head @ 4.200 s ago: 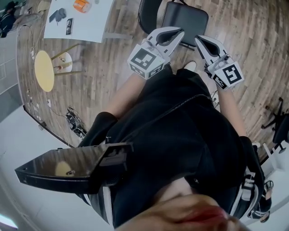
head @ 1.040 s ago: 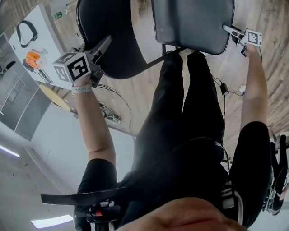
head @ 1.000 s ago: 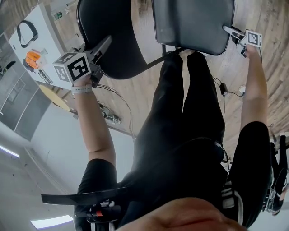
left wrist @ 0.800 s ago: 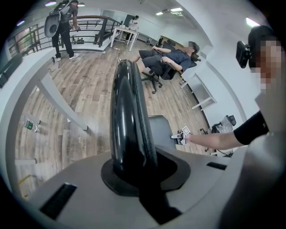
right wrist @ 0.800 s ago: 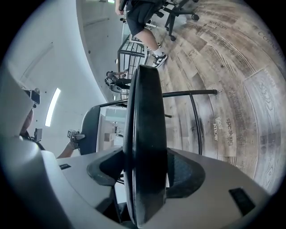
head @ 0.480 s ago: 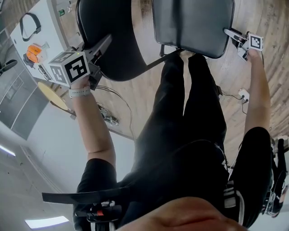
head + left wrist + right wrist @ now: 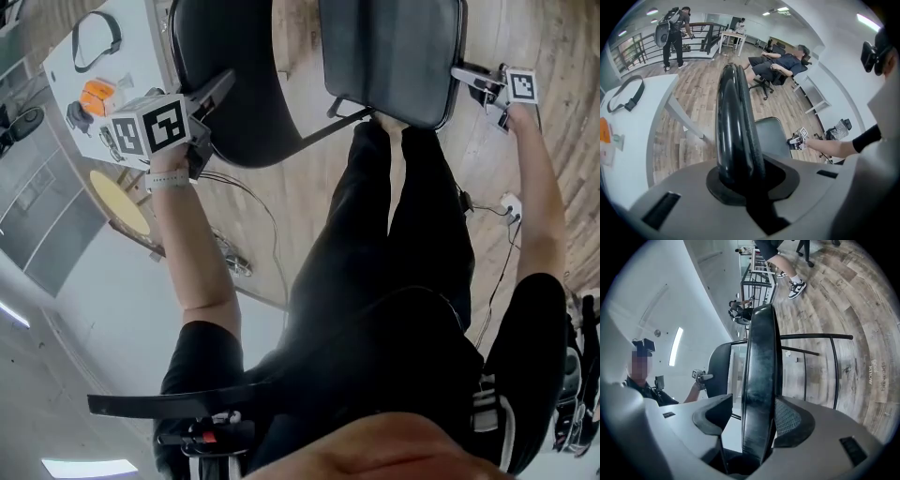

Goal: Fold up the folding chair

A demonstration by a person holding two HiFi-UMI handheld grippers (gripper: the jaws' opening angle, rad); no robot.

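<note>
The black folding chair stands in front of my legs in the head view, with its rounded backrest (image 7: 234,66) at upper left and its padded seat (image 7: 389,52) tipped up beside it. My left gripper (image 7: 223,86) is shut on the backrest's rim (image 7: 736,136), which fills the gap between its jaws. My right gripper (image 7: 459,73) is level at the seat's side edge. In the right gripper view the seat's edge (image 7: 759,380) runs between that gripper's jaws: it lies against the meshed pad, and a gap shows at the other pad. The chair's thin black frame (image 7: 820,352) shows behind.
A white table (image 7: 94,56) with a strap and an orange item stands to the left, with a round yellow stool (image 7: 122,202) near it. Cables (image 7: 230,253) and a power strip (image 7: 511,204) lie on the wood floor. Far off, a person (image 7: 780,63) reclines in an office chair.
The right gripper has risen with the seat's edge, and the seat now stands steeper and looks narrower. The left gripper has lifted a little, still on the backrest.
</note>
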